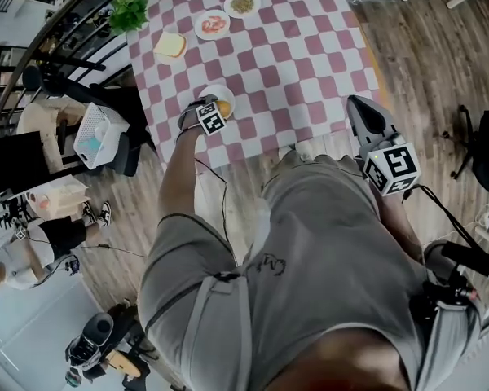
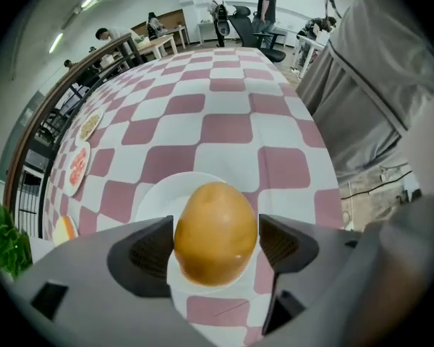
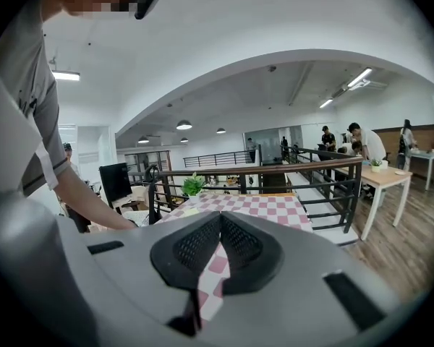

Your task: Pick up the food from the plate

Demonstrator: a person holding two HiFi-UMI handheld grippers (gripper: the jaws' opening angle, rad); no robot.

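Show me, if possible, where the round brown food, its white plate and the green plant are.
round brown food [image 2: 215, 231], left gripper view, middle of its glossy surface.
white plate [image 2: 153, 199], left gripper view, bare part left of the food.
green plant [image 1: 129, 10], head view, middle of its leaves.

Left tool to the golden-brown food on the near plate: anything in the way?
Nothing visible. The golden-brown food lies alone on its white plate, already between the open jaws of the left tool, with nothing else beside it.
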